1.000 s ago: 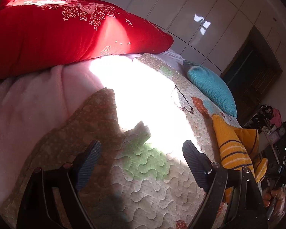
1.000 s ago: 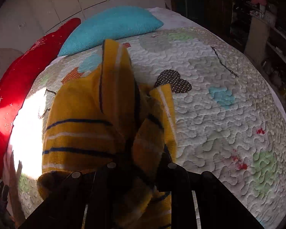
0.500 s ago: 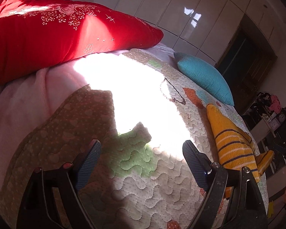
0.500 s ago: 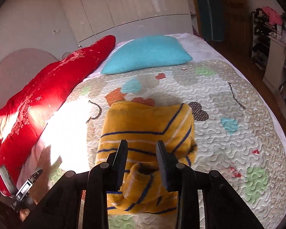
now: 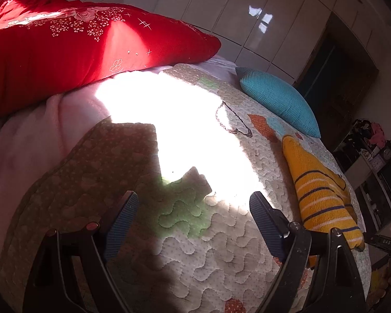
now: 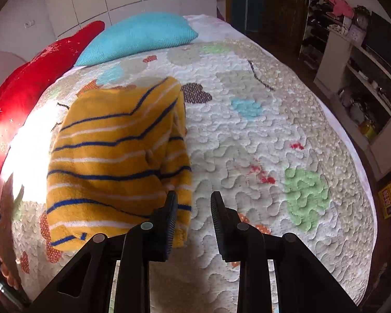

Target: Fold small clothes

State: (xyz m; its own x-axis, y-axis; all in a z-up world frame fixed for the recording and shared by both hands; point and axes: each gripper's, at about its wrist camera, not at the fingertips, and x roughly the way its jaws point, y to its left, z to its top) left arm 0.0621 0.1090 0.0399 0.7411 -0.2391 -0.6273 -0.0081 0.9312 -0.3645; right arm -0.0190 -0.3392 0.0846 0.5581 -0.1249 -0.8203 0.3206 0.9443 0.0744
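A small yellow garment with blue and white stripes (image 6: 117,156) lies folded flat on the quilted bedspread (image 6: 260,135). My right gripper (image 6: 194,208) is open and empty just off the garment's near right corner, its left finger over the hem. In the left wrist view the garment (image 5: 323,195) lies at the far right. My left gripper (image 5: 193,219) is wide open and empty above the quilt (image 5: 195,247), well left of the garment.
A long red pillow (image 5: 78,47) and a teal cushion (image 5: 279,99) lie at the head of the bed. A pink blanket (image 5: 26,135) lies under the red pillow. Shelves with clutter (image 6: 357,60) stand beyond the bed's right edge.
My right gripper let go of the garment, opened wider and shifted right to its near right corner. The garment now lies flat. My left gripper stayed open and barely moved.
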